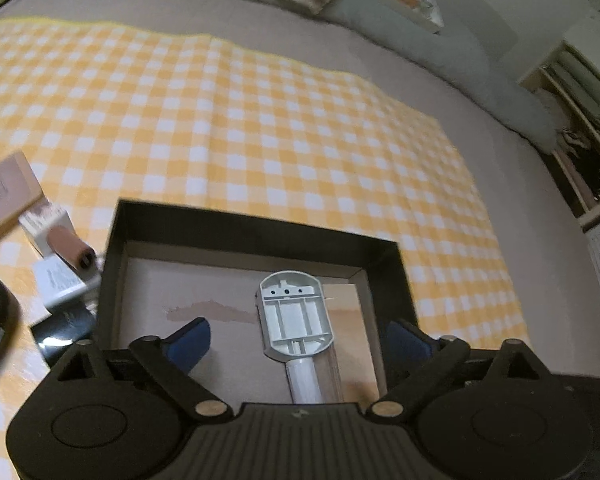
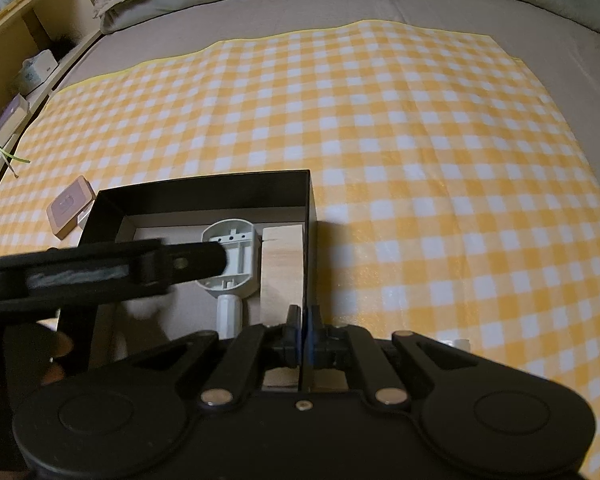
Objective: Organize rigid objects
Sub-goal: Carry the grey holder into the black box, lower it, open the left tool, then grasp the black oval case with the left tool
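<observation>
Now the white plastic part (image 1: 296, 316) is lying inside the black box (image 1: 256, 228), beneath the spread left gripper (image 1: 296, 342); the box wall is being pinched by the right gripper (image 2: 303, 334). Next, another loose item (image 1: 70, 250) is likely to be fetched.

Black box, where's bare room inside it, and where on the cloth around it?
Inside the box, the floor left of the white tool is bare; its right side holds a wood block. The checked cloth beyond and right of the box is bare. Left of it, small boxes crowd.
</observation>
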